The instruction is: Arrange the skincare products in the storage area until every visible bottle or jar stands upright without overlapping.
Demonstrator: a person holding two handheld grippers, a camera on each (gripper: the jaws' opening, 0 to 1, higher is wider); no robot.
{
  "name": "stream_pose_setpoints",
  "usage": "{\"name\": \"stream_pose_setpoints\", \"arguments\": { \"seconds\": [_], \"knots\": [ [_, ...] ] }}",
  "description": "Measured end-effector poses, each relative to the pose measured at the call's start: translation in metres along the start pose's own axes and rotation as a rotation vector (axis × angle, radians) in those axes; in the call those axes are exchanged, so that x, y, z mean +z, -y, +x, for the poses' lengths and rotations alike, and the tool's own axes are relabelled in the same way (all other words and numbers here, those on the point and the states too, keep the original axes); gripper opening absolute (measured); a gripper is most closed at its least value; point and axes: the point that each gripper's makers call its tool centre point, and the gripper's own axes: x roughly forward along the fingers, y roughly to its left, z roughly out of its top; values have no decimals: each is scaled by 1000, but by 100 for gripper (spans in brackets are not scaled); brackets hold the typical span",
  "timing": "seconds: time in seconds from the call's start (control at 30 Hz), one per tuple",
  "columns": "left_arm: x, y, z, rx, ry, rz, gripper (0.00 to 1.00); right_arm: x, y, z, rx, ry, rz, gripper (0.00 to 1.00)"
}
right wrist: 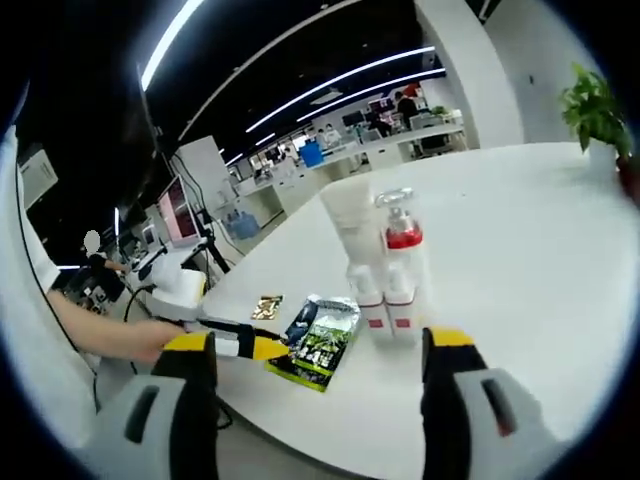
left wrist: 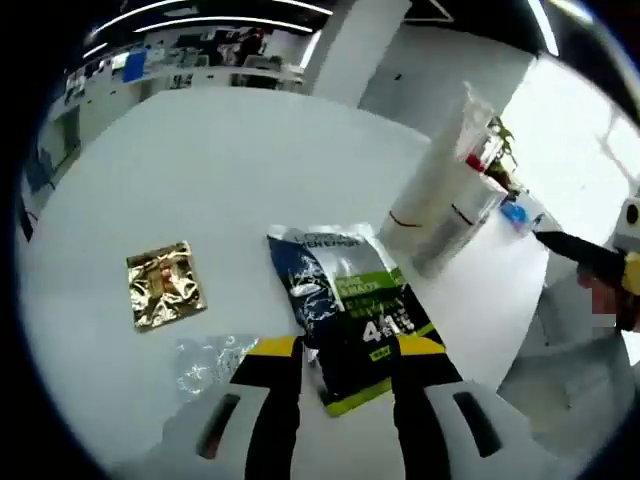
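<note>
In the left gripper view, the left gripper [left wrist: 345, 350] is seen at the near edge with its two black, yellow-tipped jaws spread apart; nothing is clamped between them. The jaw tips lie over the near end of one flat sachet [left wrist: 350, 310], a glossy black, white and green packet lying on the white table [left wrist: 230, 170]. Just left of the jaws one clear, crinkled plastic wrapper [left wrist: 212, 360] is seen, and farther left one small gold foil packet [left wrist: 166, 284], square and creased. Beyond the sachet, to the right, a cluster of tall containers is seen: one white tube [left wrist: 440, 170] leaning against one clear bottle [left wrist: 462, 225] with a red band. At the far right edge a black jaw of the right gripper [left wrist: 580, 255] enters, and a small blue item [left wrist: 515, 212] lies beside the cluster; what it is cannot be told.

In the right gripper view, the right gripper [right wrist: 325, 365] is shown with its jaws wide apart and nothing held. Between them, farther on, the sachet [right wrist: 320, 345] lies flat with the left gripper [right wrist: 250, 345] at its near-left edge, held by a person's hand [right wrist: 150, 340]. The gold foil packet [right wrist: 267, 306] is seen just beyond. To the right the containers stand upright and touching: the white tube [right wrist: 352, 235] standing on its cap, the clear bottle [right wrist: 400, 265] with its red collar and pump top, and white caps with red bands at their bases. A green potted plant [right wrist: 595, 110] is seen at the far right, and an office with desks and strip lights lies beyond the table [right wrist: 520, 250].
</note>
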Motion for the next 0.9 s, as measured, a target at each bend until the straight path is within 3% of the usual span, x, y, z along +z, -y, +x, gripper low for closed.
{"name": "stream_pose_setpoints", "arguments": {
  "seconds": [0.1,0.17,0.23,0.5,0.9],
  "knots": [
    [9,9,-1,-16,25,200,35,0,0,0,0,0,0,85],
    [3,18,4,-50,-6,346,37,0,0,0,1,2,1,85],
    [-2,29,10,-82,-22,426,40,0,0,0,0,3,1,85],
    [-15,26,24,-56,-83,452,43,2,2,-2,-15,11,-4,85],
    [-7,24,31,-54,-88,429,43,2,5,-2,-29,18,1,85]
  ]
}}
